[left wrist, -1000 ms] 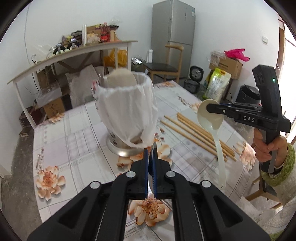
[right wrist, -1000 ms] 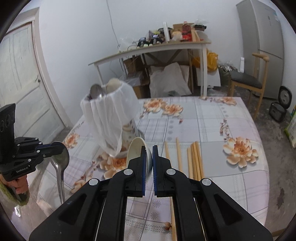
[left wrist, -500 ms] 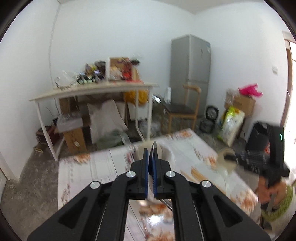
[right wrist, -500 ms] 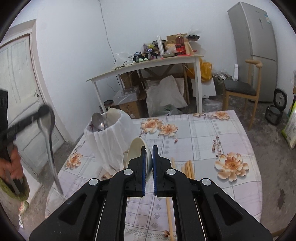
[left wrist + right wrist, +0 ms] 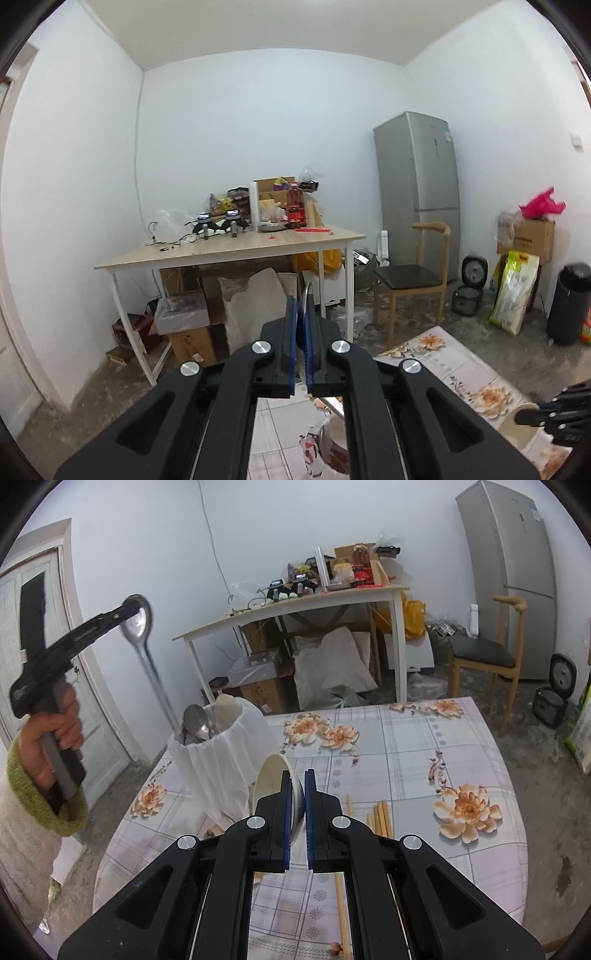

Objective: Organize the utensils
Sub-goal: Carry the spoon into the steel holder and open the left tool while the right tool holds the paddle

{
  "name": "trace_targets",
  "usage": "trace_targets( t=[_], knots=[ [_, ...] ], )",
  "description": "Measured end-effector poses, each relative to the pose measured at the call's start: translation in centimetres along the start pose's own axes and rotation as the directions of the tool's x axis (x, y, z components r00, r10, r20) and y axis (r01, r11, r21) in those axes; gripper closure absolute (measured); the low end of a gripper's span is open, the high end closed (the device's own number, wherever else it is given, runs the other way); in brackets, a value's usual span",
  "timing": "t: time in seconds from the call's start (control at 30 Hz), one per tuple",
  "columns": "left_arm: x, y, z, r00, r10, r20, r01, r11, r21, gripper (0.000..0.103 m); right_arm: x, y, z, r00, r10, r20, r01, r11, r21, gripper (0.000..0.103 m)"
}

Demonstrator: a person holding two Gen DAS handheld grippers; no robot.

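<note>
Left claw (image 5: pixel 135 607) raised high at far left, clamped on bowl of long silver metal spoon (image 5: pixel 142 635); handle slants down, tip dipped into white cloth-wrapped utensil holder (image 5: pixel 218 764). Same claw (image 5: pixel 301 325) in left wrist view pinches spoon bowl edge-on, aimed at room. Holder stands upright on left part of floral-tablecloth bench (image 5: pixel 406 746), more spoon bowls sticking out of its top. Right claw (image 5: pixel 297 805) low, near centre, closed on bowl of cream plastic ladle-style spoon (image 5: pixel 273 779), just right of holder; whether touching it, cannot tell. Bundle of light wooden chopsticks (image 5: pixel 380 816) flat on bench just beyond right claw, a single long one nearer, partly hidden under claw body.
</note>
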State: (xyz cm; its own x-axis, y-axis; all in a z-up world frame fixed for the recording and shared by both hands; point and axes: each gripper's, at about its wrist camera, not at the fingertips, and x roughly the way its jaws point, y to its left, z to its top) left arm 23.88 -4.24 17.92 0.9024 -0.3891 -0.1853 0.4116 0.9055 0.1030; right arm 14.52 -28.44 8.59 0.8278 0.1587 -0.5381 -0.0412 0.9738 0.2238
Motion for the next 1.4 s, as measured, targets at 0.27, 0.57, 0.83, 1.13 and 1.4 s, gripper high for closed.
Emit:
trace_targets(
  t=[0.27, 0.57, 0.83, 1.13, 1.4],
  knots=[
    [3.1, -1.1, -3.5, 0.999, 0.037, -0.038, -0.033, 0.994, 0.104, 0.1, 1.0, -0.3, -0.5, 1.0, 0.013, -0.027, -0.013, 1.0, 0.001, 0.098],
    [3.8, -2.5, -6.2, 0.995, 0.017, -0.098, 0.004, 0.978, 0.209, 0.1, 1.5, -0.4, -0.6, 0.999, 0.03, -0.04, -0.03, 0.999, 0.013, 0.098],
    [4.2, -3.5, -8.5, 0.98, -0.004, -0.197, 0.052, 0.969, 0.241, 0.099, 1.5, -0.6, -0.7, 0.999, 0.033, -0.042, -0.033, 0.999, 0.018, 0.098],
    [4.2, -2.5, -8.7, 0.962, -0.029, -0.273, 0.08, 0.981, 0.176, 0.099, 1.3, -0.5, -0.8, 0.998, 0.035, -0.042, -0.034, 0.999, 0.02, 0.098],
    [2.1, 0.1, -8.3, 0.951, -0.091, -0.294, 0.094, 0.996, -0.007, 0.068, 0.2, -0.8, 0.5, 0.999, 0.038, 0.008, -0.039, 0.999, 0.032, 0.098]
  ],
)
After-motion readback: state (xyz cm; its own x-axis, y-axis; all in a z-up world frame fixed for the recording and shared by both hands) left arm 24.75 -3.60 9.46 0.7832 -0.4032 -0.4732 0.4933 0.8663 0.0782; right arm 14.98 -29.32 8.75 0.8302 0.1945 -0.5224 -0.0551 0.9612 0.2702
